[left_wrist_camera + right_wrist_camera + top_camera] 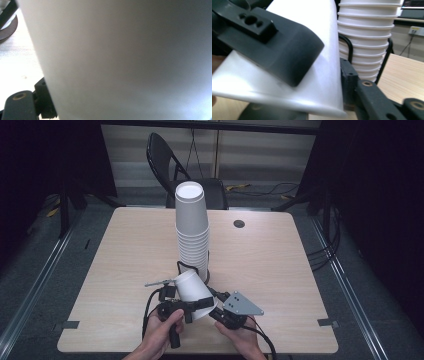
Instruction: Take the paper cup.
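A white paper cup point(192, 290) hangs tilted above the table's front edge, bottom up and to the left, mouth down and to the right. My left gripper point(197, 306) is shut on its rim from the left. One of its fingers point(274, 50) lies across the cup's wall point(324, 75) in the right gripper view. My right gripper point(216, 306) closes on the cup from the right, a pad point(348, 75) against the wall; the other jaw is hidden beneath. The cup's wall point(125, 60) stands close before the left gripper's camera, one finger point(20, 105) at lower left. A tall stack of cups point(192, 225) stands behind.
The stack sits in a black wire holder point(181, 266) at the middle of the wooden table point(125, 250). A round grommet point(239, 223) lies at the back right. A black folding chair point(165, 160) stands beyond the far edge. Both hands rest at the front edge.
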The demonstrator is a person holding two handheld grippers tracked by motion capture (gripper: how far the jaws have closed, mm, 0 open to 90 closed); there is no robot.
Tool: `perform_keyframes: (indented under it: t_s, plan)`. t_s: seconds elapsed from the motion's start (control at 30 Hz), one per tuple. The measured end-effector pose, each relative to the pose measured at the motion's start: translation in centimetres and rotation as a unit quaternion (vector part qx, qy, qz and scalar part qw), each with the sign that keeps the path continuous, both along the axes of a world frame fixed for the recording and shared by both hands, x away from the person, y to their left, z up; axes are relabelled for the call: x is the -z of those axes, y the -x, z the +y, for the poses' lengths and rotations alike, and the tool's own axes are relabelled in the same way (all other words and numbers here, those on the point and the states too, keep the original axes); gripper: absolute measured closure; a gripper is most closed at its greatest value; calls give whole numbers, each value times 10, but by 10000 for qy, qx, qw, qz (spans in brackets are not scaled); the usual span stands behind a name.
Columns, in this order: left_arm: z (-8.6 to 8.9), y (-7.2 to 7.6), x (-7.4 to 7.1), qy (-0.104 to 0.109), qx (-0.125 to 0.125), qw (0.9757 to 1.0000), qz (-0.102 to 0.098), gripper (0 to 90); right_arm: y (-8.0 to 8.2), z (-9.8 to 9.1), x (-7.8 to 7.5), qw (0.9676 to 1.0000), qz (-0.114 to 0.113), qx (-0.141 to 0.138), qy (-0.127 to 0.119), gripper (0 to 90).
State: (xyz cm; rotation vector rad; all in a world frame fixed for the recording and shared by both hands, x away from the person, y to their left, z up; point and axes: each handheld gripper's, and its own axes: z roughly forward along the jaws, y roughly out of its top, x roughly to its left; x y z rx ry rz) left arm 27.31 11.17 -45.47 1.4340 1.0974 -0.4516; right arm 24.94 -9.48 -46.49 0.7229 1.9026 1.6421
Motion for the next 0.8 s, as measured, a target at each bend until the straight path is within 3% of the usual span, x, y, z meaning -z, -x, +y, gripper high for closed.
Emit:
perform_keyframes:
  t_s: [0.17, 0.5, 0.8]
  plan:
    - [0, -2, 2, 37, 24, 10000, -40, 109, 0, -1, 1, 10000, 63, 60, -47, 800]
    - [4, -7, -1, -46, -114, 9992, -369, 55, 2, -5, 0, 9999, 113, 21, -67, 857]
    - [10, -11, -4, -51, -207, 9989, -408, 65, 7, -9, -1, 9997, 208, -92, -7, 862]
